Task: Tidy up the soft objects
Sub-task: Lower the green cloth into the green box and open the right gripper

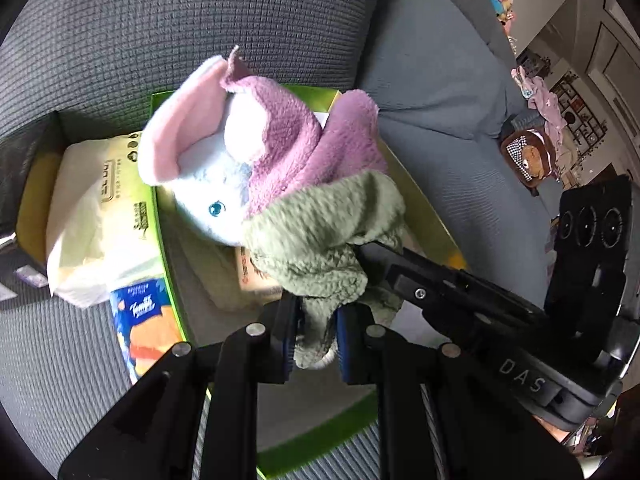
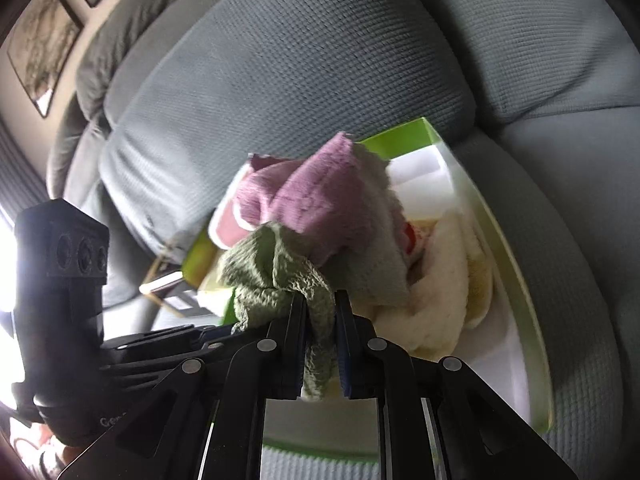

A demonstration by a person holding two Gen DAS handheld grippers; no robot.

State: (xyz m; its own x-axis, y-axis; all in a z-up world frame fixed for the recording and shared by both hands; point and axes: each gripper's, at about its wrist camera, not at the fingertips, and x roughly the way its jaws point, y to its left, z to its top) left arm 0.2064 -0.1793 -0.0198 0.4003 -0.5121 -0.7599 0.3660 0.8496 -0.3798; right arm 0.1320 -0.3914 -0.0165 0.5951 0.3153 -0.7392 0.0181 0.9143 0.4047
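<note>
Both the left gripper [image 1: 316, 344] and right gripper [image 2: 322, 356] are clamped on the plush toy [image 1: 256, 184], suspended over the green box [image 1: 424, 196]; release remains.

Right gripper [image 2: 320, 344] pinches the green cloth [image 2: 276, 280] — purple plush [image 2: 320, 200] bunched just above, over the green box [image 2: 516, 280].

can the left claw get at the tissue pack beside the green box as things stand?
Probably not. The left claw is shut on the plush toy's green cloth, as is the right claw, so it is occupied. The tissue pack itself lies uncovered, left of the green box.
</note>
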